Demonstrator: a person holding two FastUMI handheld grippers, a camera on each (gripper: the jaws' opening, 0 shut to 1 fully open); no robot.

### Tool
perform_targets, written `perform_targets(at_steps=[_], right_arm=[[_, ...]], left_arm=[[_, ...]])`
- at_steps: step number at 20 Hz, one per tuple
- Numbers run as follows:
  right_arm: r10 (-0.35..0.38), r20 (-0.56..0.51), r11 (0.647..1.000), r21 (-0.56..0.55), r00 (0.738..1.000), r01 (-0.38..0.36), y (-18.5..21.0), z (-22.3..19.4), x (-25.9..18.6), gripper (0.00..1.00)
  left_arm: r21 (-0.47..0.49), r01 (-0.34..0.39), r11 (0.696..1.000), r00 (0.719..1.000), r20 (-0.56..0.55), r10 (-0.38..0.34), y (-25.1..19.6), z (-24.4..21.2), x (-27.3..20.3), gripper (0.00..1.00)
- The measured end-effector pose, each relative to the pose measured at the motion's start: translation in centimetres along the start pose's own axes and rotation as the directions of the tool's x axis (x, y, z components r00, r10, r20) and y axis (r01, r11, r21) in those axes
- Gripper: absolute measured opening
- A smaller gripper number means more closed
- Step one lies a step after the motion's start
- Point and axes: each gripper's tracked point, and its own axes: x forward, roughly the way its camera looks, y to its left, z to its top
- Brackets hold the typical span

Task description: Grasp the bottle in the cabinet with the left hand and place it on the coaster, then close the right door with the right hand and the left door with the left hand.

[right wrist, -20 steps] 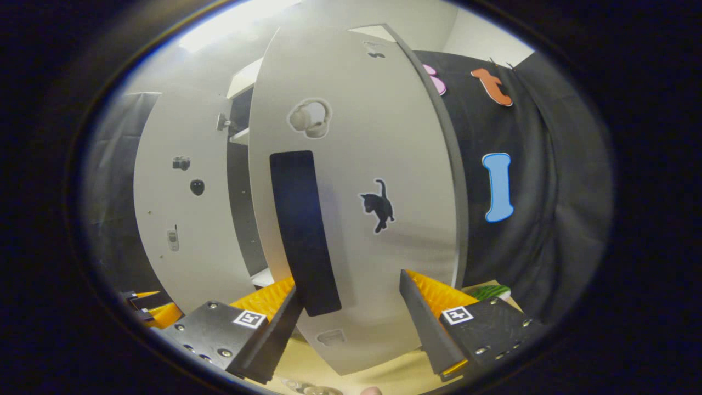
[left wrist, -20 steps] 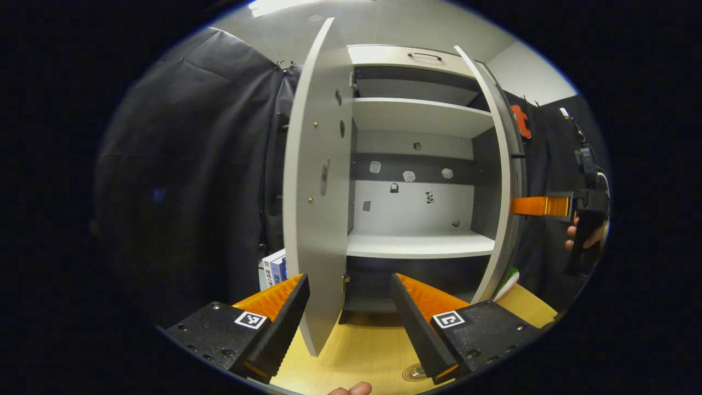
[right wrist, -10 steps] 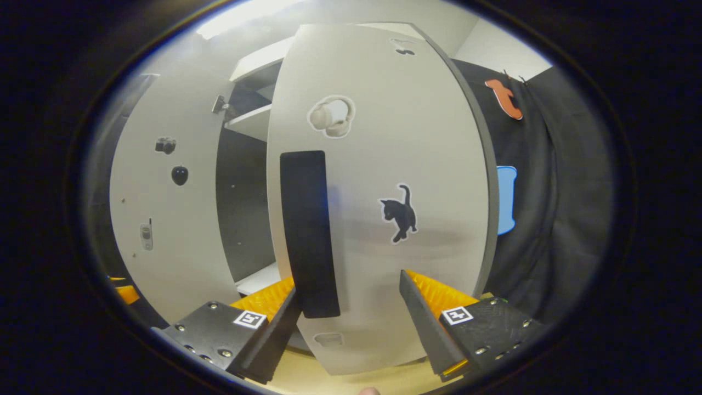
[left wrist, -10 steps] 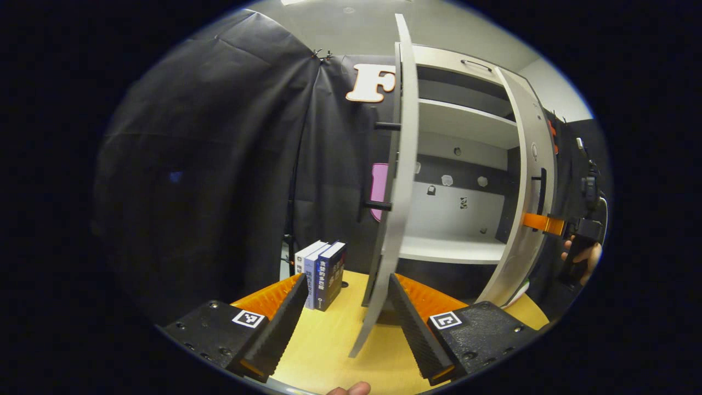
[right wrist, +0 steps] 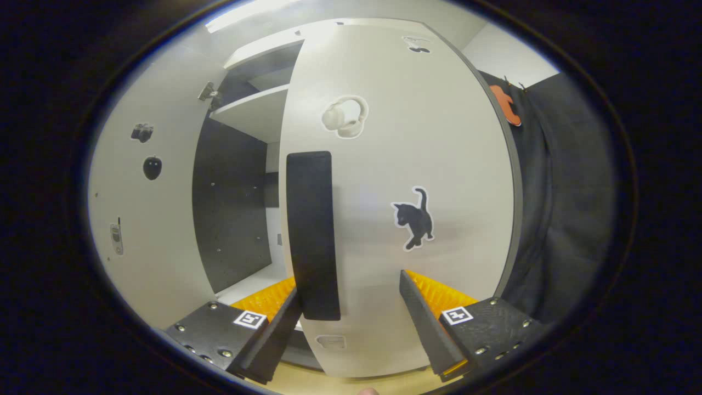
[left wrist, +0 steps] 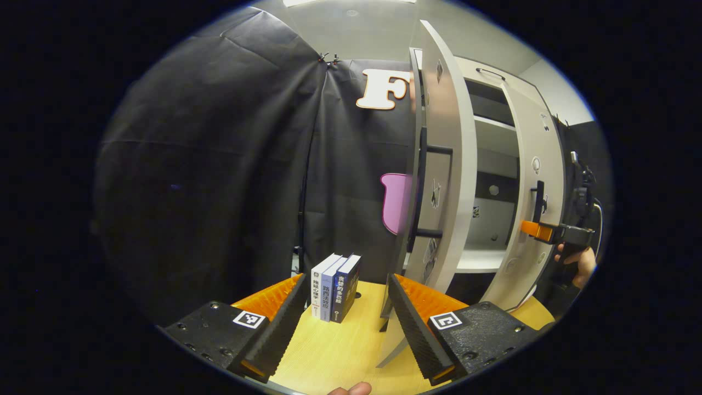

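Right of centre in left gripper view: left door edge-on, books on table, left gripper spread. Right gripper view: right gripper apart, straddling right door handle.

The three books standing on the surface carry printed spine titles, probably Chinese, too small to read.

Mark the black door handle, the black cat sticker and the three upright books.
black door handle (right wrist: pixel 310 236), right gripper view, middle of the bar.
black cat sticker (right wrist: pixel 415 218), right gripper view, cat's body.
three upright books (left wrist: pixel 334 287), left gripper view, middle spine.
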Motion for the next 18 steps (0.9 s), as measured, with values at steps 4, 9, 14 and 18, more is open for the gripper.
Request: perform_targets(at_steps=[4, 9, 14, 18], right_arm=[[-0.04, 0.008, 0.999, -0.004, 0.999, 0.04, 0.2, -0.1, 0.5, 1.0], [-0.079, 0.007, 0.997, -0.002, 0.997, 0.079, 0.4, -0.1, 0.8, 1.0], [-0.112, 0.011, 0.994, -0.001, 0.994, 0.112, 0.4, -0.2, 0.9, 1.0], [-0.111, 0.005, 0.994, -0.001, 0.994, 0.111, 0.2, -0.2, 0.9, 1.0]], left_arm=[[-0.016, 0.073, 0.997, 0.997, 0.023, -0.072, -0.6, 2.6, 1.5, 0.94], [0.008, 0.157, 0.988, 0.987, 0.035, -0.157, -2.5, 4.2, 1.6, 0.94], [0.046, 0.198, 0.979, 0.979, 0.042, -0.2, -3.1, 4.6, 1.7, 0.93], [0.028, 0.256, 0.966, 0.966, 0.019, -0.257, -4.4, 4.3, 2.0, 0.93]])
